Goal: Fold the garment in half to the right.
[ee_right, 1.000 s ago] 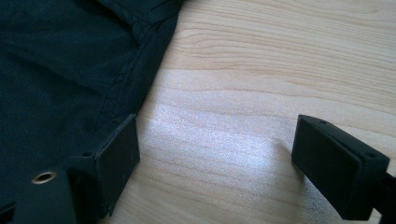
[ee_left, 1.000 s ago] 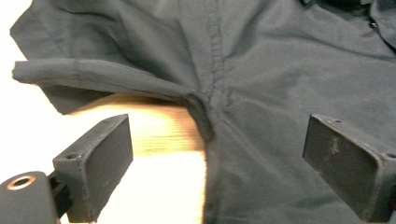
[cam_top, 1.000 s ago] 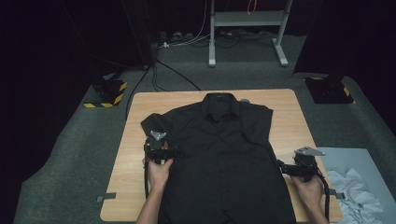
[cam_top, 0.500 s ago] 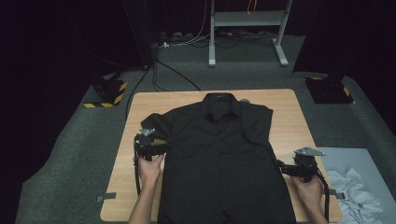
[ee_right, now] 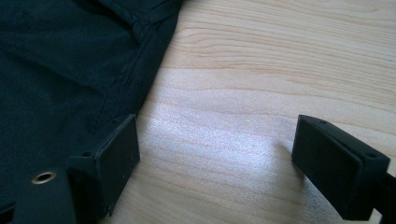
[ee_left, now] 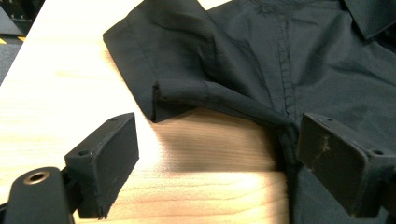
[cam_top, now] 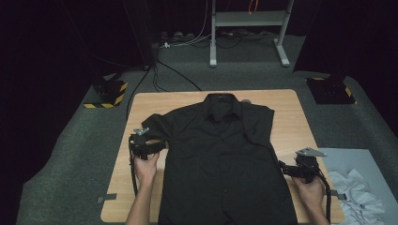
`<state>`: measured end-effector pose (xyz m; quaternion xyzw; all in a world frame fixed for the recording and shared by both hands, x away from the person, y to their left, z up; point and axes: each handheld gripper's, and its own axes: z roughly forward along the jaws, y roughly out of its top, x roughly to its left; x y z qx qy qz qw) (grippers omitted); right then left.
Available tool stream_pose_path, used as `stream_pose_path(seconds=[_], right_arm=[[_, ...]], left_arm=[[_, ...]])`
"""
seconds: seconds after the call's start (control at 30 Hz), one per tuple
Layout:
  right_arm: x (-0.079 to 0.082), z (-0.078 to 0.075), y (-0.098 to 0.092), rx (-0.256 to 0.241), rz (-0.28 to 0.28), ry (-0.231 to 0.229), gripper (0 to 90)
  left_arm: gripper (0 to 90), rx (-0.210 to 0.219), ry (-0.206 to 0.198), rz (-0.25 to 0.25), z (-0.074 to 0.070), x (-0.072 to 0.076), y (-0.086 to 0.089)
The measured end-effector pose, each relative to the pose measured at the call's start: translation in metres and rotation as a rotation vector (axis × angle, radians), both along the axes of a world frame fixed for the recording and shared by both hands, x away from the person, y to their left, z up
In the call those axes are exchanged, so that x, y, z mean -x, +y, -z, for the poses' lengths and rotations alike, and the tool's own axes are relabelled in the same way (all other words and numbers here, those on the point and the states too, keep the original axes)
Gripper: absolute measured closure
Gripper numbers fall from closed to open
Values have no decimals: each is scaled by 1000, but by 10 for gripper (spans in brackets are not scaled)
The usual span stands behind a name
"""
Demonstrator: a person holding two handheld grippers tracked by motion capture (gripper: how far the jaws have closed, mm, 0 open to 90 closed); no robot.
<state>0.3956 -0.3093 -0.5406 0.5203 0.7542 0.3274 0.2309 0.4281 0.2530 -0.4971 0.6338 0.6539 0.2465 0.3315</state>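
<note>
Left hand-held gripper (cam_top: 146,144) sits at the table's (cam_top: 291,117) left side, jaws spread wide and empty. In the left gripper view one jaw is over bare wood, the other at the shirt's side seam, with the short sleeve (ee_left: 187,88) just ahead. The sleeve hem is folded under and lifted a little off the wood, so that raised edge looks like the easiest bite on this side.

Black shirt (cam_top: 225,164) lies flat, front up and buttoned, collar (cam_top: 220,101) toward the far edge, filling the middle of the table and running to the near edge. Likely light, thin and fully limp: it will drape and sag from any single pinch, drag across the wood, and wrinkle rather than slide as one piece. Not fragile. Doubled edges such as hems, seams or the collar should hold better than single-layer fabric, and a two-point lift would keep it from bunching.

Right hand-held gripper (cam_top: 300,168) is at the shirt's right edge near the table's right side, jaws also parted and holding nothing. In the right gripper view one jaw rests on or just over the fabric edge, cannot tell which; the other is over bare wood. Side seam (ee_right: 135,79) is right there to pinch.

White crumpled cloth (cam_top: 356,197) lies off the table to the right.
</note>
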Motion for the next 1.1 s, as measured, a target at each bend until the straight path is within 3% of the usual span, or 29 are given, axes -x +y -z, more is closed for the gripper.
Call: stream_pose_path(seconds=[0.13,0.27,0.53,0.77,0.9,0.97,1.1], right_arm=[[0,0,0,0,0,0,146],[0,0,0,0,0,0,146],[0,0,0,-1,0,0,146],[0,0,0,-1,1,0,146],[0,0,0,-1,2,1,146],[0,0,0,0,3,0,145],[0,0,1,1,4,0,146]], left_arm=[[130,2,9,-4,-3,-6,3],[154,31,-23,-15,-11,-10,5],[179,25,13,-36,-6,-25,5],[264,47,89,-54,13,-37,11],[306,17,139,-66,21,-41,11],[332,-19,156,-66,23,-43,9],[413,-38,157,-61,26,-45,5]])
